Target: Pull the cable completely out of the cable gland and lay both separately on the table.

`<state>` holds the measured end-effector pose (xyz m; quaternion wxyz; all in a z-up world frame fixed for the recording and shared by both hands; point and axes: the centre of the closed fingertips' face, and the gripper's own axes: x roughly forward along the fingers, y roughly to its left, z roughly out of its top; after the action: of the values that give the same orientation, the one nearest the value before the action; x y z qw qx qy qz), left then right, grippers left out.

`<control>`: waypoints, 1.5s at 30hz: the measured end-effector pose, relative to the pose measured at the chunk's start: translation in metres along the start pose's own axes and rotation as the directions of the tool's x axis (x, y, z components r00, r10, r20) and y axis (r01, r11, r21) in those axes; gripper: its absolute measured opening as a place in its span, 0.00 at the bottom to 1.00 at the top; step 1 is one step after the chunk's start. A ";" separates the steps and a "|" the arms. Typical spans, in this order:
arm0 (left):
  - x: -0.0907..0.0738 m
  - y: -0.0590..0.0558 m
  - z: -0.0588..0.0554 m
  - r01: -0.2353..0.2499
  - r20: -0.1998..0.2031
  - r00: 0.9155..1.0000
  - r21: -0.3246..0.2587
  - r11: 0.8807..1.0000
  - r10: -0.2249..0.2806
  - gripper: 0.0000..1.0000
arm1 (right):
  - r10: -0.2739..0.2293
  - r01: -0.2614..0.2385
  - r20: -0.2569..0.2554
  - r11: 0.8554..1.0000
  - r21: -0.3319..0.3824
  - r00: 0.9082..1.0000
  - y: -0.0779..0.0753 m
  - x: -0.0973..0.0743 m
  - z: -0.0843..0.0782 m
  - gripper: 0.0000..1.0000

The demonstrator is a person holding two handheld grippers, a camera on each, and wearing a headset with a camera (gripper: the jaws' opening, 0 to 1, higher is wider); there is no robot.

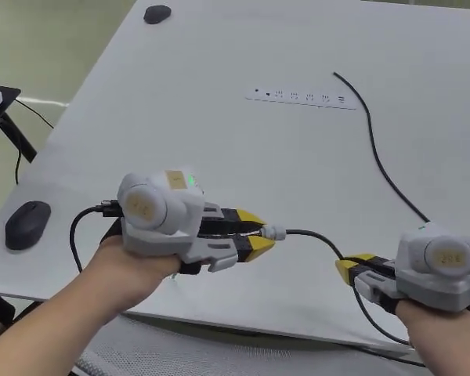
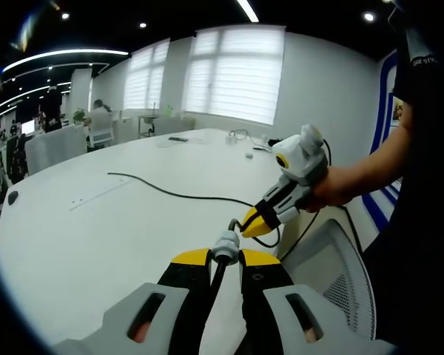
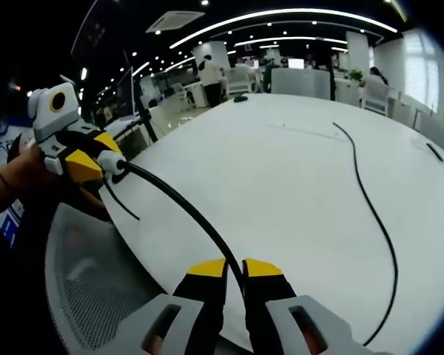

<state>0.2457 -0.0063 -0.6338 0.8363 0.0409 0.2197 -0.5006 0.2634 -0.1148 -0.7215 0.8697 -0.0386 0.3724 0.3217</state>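
A: How does my head view look on your end?
B: I see it bright and sharp. The white table [image 1: 219, 157] is evenly lit, with a faint soft shadow under the left gripper [image 1: 266, 233].
A: And my gripper views?
B: Both bend hard toward the edges. The windows [image 2: 233, 74] burn out white in the left one. The ceiling light strips [image 3: 281, 16] glare in the right one, and the far room is soft.

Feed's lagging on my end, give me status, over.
Status: left gripper shut on cable gland, right gripper shut on cable. No separation yet: cable sits in gland, both held above table edge. Nothing blocking the pull.
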 end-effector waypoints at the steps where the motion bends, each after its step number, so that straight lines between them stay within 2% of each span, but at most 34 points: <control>1: 0.000 0.001 0.000 -0.002 0.001 1.000 -0.006 1.000 0.002 0.15 | -0.001 0.001 -0.004 1.000 -0.012 1.000 0.001 0.000 -0.001 0.04; 7: 0.000 0.003 0.000 -0.011 0.006 1.000 -0.018 1.000 0.011 0.15 | 0.001 -0.001 0.000 0.997 -0.076 1.000 0.007 -0.006 0.004 0.13; 12: -0.001 0.002 -0.002 -0.013 -0.001 1.000 -0.025 1.000 0.013 0.15 | 0.012 -0.008 0.022 0.987 -0.159 1.000 0.015 -0.012 0.020 0.21; 16: -0.001 0.003 -0.004 -0.018 -0.002 1.000 -0.031 0.999 0.018 0.15 | 0.046 -0.034 0.039 0.967 -0.252 0.998 0.031 -0.013 0.035 0.27; 19: -0.002 0.002 -0.005 -0.017 -0.003 1.000 -0.034 0.999 0.017 0.15 | 0.067 -0.048 0.045 0.941 -0.335 0.997 0.042 -0.012 0.044 0.29; 20: -0.001 0.002 -0.005 -0.016 -0.004 1.000 -0.035 0.999 0.016 0.15 | 0.072 -0.050 0.046 0.928 -0.369 0.996 0.046 -0.011 0.047 0.29; 22: -0.001 0.001 -0.005 -0.014 -0.006 1.000 -0.036 0.999 0.014 0.15 | 0.078 -0.053 0.046 0.914 -0.402 0.996 0.051 -0.011 0.049 0.28; 23: -0.002 0.001 -0.005 -0.012 -0.006 1.000 -0.037 0.999 0.012 0.15 | 0.100 -0.068 0.050 0.899 -0.432 0.994 0.059 -0.010 0.053 0.28; 25: -0.002 0.000 -0.005 -0.010 -0.006 1.000 -0.043 0.999 0.010 0.15 | 0.100 -0.066 0.053 0.894 -0.442 0.994 0.063 -0.009 0.055 0.27; 30: -0.001 -0.001 -0.007 -0.004 -0.013 1.000 -0.043 0.999 0.004 0.15 | 0.125 -0.081 0.051 0.850 -0.520 0.991 0.075 -0.006 0.061 0.24; 39: 0.000 -0.002 -0.009 -0.004 -0.016 1.000 -0.042 0.999 0.003 0.15 | 0.168 -0.107 0.066 0.835 -0.540 0.984 0.088 -0.006 0.068 0.13; 42: 0.000 -0.002 -0.009 -0.003 -0.016 1.000 -0.043 0.999 0.002 0.15 | 0.174 -0.108 0.066 0.821 -0.560 0.982 0.091 -0.005 0.069 0.11; 45: 0.000 -0.003 -0.010 0.000 -0.019 1.000 -0.040 0.999 -0.001 0.15 | 0.179 -0.111 0.065 0.814 -0.570 0.982 0.093 -0.005 0.069 0.10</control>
<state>0.2399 -0.0052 -0.6424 0.8348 0.0288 0.2375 -0.4958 0.2489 -0.0231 -0.6523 0.8125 -0.2463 0.2118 0.4841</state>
